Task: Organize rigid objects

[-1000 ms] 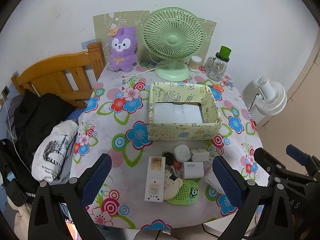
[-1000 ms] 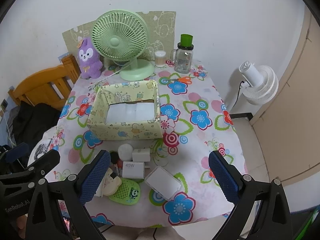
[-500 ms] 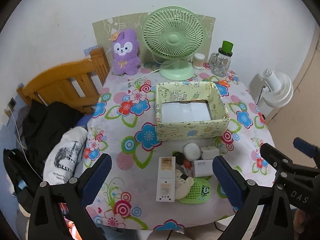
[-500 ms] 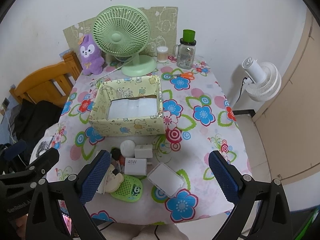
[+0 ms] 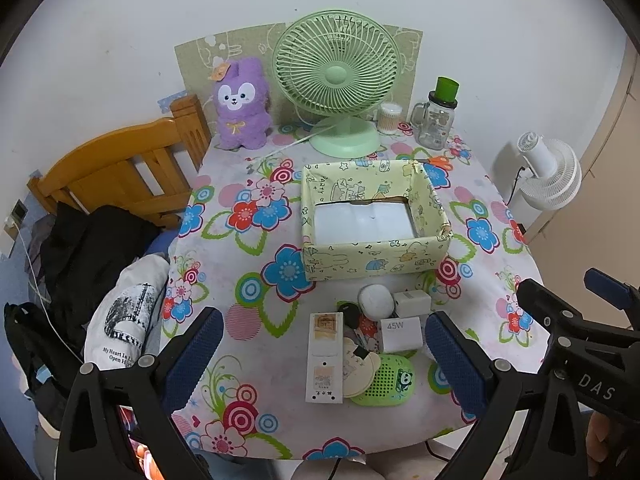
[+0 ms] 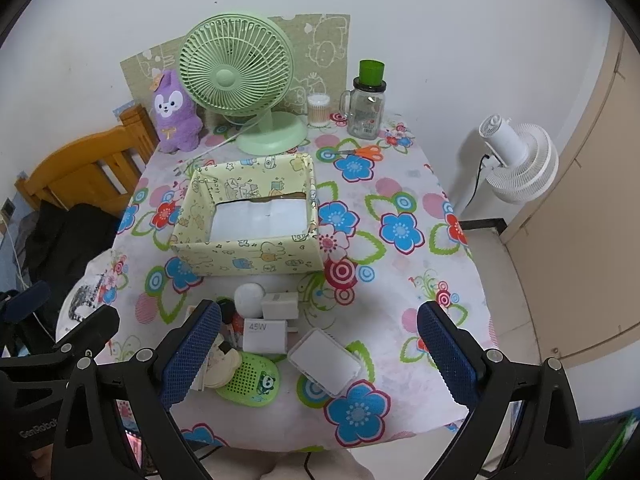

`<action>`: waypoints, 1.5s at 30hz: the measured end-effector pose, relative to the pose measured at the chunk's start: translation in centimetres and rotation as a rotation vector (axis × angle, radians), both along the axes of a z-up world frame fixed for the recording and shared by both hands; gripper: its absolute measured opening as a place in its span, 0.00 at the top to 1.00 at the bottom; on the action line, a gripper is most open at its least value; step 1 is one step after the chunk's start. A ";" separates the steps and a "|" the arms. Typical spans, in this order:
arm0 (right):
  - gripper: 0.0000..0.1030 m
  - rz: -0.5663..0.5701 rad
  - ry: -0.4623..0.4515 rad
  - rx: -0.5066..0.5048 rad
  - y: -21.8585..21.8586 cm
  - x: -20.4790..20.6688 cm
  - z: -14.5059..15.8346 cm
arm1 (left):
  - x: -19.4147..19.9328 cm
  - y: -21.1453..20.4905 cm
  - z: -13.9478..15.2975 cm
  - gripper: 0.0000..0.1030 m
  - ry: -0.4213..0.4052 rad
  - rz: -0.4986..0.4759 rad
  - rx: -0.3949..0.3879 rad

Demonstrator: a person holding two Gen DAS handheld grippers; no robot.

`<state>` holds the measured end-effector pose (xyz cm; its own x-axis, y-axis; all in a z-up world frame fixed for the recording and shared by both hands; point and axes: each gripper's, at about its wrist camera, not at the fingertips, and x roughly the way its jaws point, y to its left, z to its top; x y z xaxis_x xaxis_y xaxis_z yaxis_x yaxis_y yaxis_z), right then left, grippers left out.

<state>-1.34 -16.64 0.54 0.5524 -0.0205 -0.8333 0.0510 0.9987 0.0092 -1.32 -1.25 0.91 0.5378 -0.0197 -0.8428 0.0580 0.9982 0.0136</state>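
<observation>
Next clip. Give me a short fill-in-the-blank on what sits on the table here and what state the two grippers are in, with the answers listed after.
1. The white charger near the table's front edge is printed with the marking ____.
2. The plush toy beside the green fan is ____ in colour.
3. The left gripper and right gripper are both ____ and hold nothing.
4. The orange-handled scissors lie ____ the patterned box, not inside it.

Answers: 45W; purple; open; outside
</observation>
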 end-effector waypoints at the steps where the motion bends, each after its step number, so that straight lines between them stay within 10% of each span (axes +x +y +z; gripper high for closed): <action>1: 0.03 0.001 -0.001 -0.001 0.0 0.0 0.0 | 0.0 0.0 0.0 0.01 0.001 0.001 -0.002; 45: 0.03 0.014 0.015 -0.016 0.1 2.6 -2.7 | 2.8 0.3 -3.4 0.01 0.062 0.011 -0.017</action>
<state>1.29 -16.57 -2.20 0.5403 -0.0262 -0.8411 0.0371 0.9993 -0.0072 1.46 -0.98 -2.47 0.4846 -0.0290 -0.8742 0.0475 0.9988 -0.0067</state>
